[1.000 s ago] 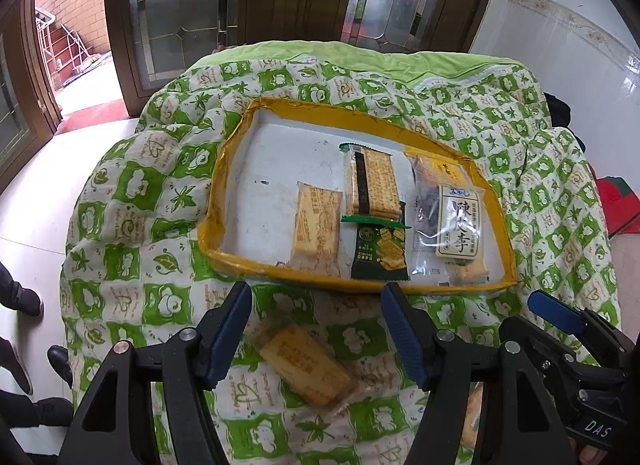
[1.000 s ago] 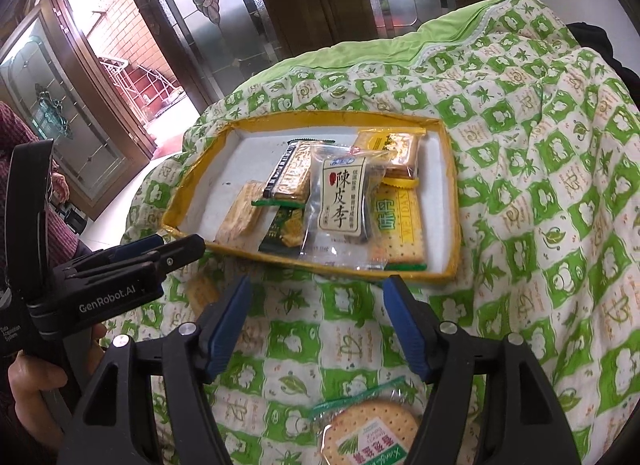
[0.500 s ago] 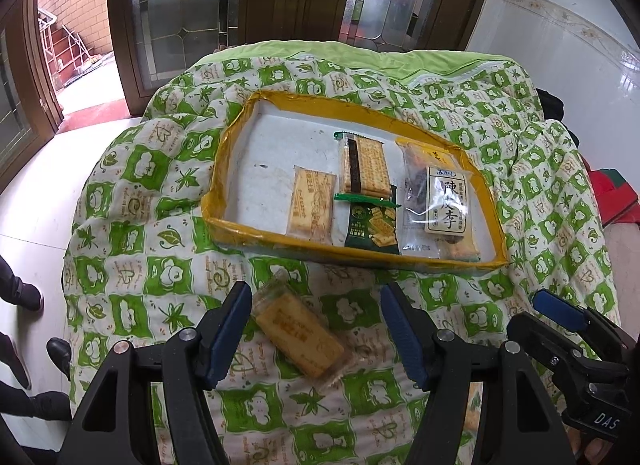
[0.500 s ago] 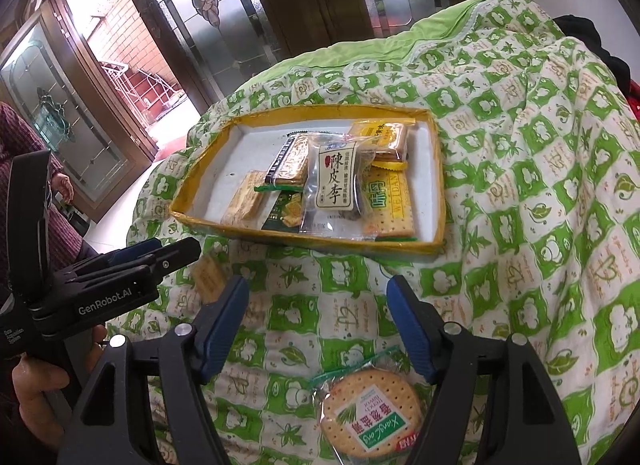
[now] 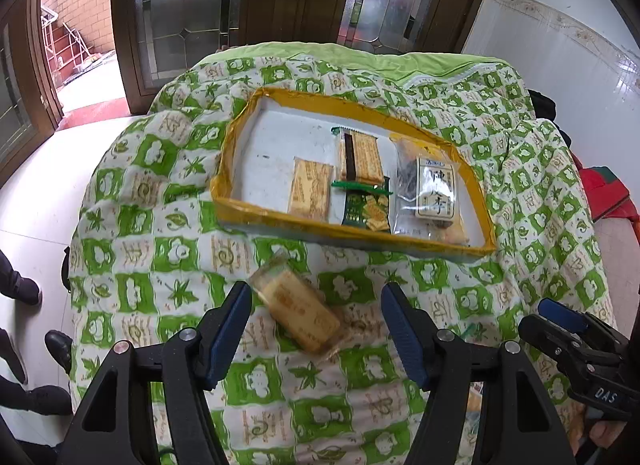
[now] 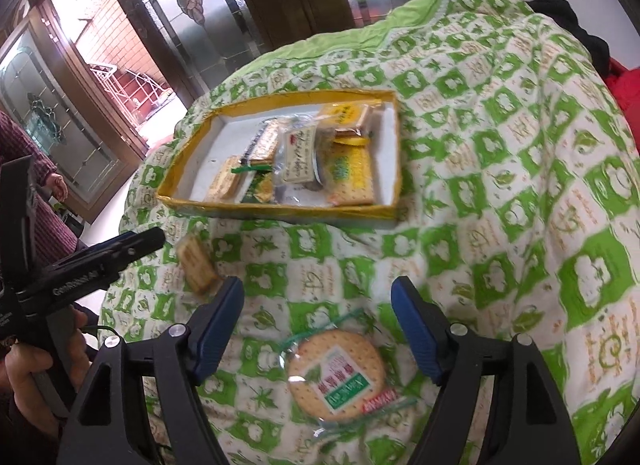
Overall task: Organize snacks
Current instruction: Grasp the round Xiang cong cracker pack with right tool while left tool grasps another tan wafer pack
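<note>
A yellow-rimmed tray (image 5: 224, 181) (image 6: 280, 211) lies on the green-and-white quilt and holds several snack packets. Among them are a tan cracker pack (image 5: 310, 193), a dark green packet (image 5: 366, 209) and a clear bag with a white label (image 5: 434, 193). A wrapped rectangular cracker pack (image 5: 300, 315) (image 6: 196, 267) lies loose on the quilt in front of the tray, between the fingers of my left gripper (image 5: 316, 325), which is open and not pressing on it. A round wrapped biscuit (image 6: 338, 375) lies between the jaws of my right gripper (image 6: 318, 323), which are opening and clear of it.
The quilt (image 5: 132, 249) (image 6: 520, 185) drapes over a rounded table and falls away at the sides. Glass-panelled wooden doors (image 5: 192, 5) stand behind. Dark shoes (image 5: 24, 289) are on the white floor at left. A person's hand (image 6: 24, 369) grips the left gripper's handle.
Both grippers have drawn back from the tray, which now sits farther off. The rectangular pack now lies between the left fingers, and the round biscuit shows fuller between the right jaws, which have widened.
</note>
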The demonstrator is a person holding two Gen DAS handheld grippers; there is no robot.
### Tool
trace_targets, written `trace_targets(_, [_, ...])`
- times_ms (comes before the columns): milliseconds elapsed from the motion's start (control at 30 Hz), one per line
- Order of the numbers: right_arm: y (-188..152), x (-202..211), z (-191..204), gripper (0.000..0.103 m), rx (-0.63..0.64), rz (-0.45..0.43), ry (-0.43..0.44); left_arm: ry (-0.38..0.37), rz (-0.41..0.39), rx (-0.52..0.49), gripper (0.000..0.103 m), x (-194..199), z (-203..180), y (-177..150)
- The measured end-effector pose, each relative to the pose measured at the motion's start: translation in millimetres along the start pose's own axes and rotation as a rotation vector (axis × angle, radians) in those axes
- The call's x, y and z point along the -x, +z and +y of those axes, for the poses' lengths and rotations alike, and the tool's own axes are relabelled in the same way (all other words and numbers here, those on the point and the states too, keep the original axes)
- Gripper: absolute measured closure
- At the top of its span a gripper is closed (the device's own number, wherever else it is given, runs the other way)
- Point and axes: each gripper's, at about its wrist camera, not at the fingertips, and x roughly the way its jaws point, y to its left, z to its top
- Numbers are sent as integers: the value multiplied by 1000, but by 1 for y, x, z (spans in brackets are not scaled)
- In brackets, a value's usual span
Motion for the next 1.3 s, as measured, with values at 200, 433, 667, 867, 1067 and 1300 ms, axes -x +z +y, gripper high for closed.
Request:
trace_targets(200, [-15,-6,-5,27,-14,24,4,0,23,31,33,-6,2,-18])
trace_targets(433, [-31,-22,-9,27,-6,98,-9,-2,52,33,33,-17,-3,-33])
trace_targets(667, [-40,-34,-10,18,3,150,-30,18,58,17,33,-19,1,-36])
trace_targets(867, [-47,-46,-8,14,36,197,-60,21,60,60,33,-19,12,-37])
trace_targets(1067, [-54,-65,-4,7,82,261,-95,31,82,81,33,-28,13,-34])
trace_targets(1300, [-54,-73,2,7,108,257,-106,51,107,108,33,-43,11,-29])
